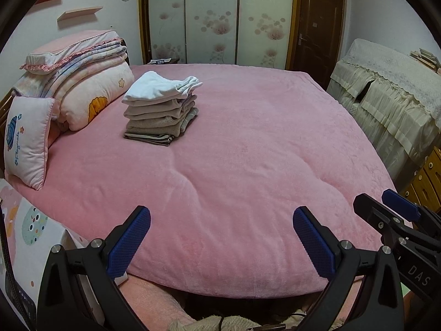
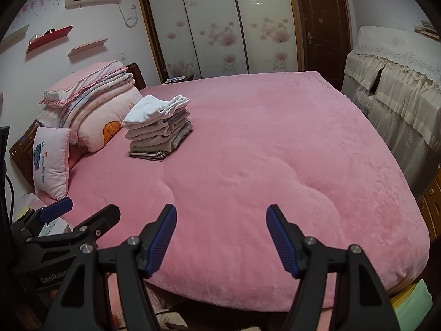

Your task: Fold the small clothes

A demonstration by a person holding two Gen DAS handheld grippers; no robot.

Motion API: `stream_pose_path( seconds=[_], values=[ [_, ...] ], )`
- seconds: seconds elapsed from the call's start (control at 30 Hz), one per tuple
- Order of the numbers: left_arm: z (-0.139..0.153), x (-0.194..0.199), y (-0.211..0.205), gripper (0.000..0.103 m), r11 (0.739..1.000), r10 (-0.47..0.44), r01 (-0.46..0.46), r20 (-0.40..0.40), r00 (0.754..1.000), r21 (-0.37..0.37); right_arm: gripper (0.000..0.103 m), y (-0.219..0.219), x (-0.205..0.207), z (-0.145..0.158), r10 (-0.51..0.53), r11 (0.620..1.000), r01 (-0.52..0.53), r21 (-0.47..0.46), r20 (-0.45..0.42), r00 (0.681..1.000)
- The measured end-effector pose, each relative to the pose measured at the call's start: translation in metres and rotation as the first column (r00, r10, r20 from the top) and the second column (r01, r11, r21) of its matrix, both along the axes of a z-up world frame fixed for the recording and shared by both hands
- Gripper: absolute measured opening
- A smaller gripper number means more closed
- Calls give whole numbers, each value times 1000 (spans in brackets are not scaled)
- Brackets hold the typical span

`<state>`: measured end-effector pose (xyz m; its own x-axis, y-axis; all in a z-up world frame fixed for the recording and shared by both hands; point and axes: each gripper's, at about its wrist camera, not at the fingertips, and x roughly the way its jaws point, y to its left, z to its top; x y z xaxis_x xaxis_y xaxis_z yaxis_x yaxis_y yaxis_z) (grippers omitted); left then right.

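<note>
Pink plush bedding covers the wide bed (image 1: 261, 151) that fills both views, backed by floral sliding wardrobe doors (image 1: 212, 19) and a dark wooden door (image 1: 317, 27). Toward the headboard side of the bed sits the task's thing, a neat stack of folded small clothes (image 1: 162, 107): a white garment on top, beige and tan pieces under it, a striped one at the bottom. No loose garment shows on the bed in either view.

Both tools hang at the near edge of the bed, well apart from the stack. The left gripper (image 1: 222, 241) is released, its blue textured pads spread wide with nothing between them; the right gripper (image 2: 222, 241) is likewise spread and empty.

By my judgement the folding looks largely done, or the next piece lies out of view. If another garment is to be fetched, it should be laid flat on the bare middle of the bed, each gripper pinching one corner so the fabric is drawn taut before it is doubled over. The soft cover dimples readily, so pads pressed low may catch the bedding along with the cloth.

Beside the stack rests a pile of folded pink quilts (image 1: 82, 74) and a small white pillow with a blue print (image 1: 27, 140); both crowd that side, so adding to the stack calls for an approach from the open side. A cream lace-draped cabinet (image 1: 386, 99) stands off the far side, clear of the work.
</note>
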<state>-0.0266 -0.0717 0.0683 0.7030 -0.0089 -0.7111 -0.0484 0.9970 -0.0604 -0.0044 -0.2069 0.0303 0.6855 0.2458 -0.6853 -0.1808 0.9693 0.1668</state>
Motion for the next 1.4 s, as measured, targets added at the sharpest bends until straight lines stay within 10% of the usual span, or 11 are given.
stream_pose_path(
  seconds=[1.4],
  values=[
    [-6,-1,0,102,1000,-8,8,-18,1000,-4,68,-1,2,1,1,1000,-1,3,-6,1000]
  ],
)
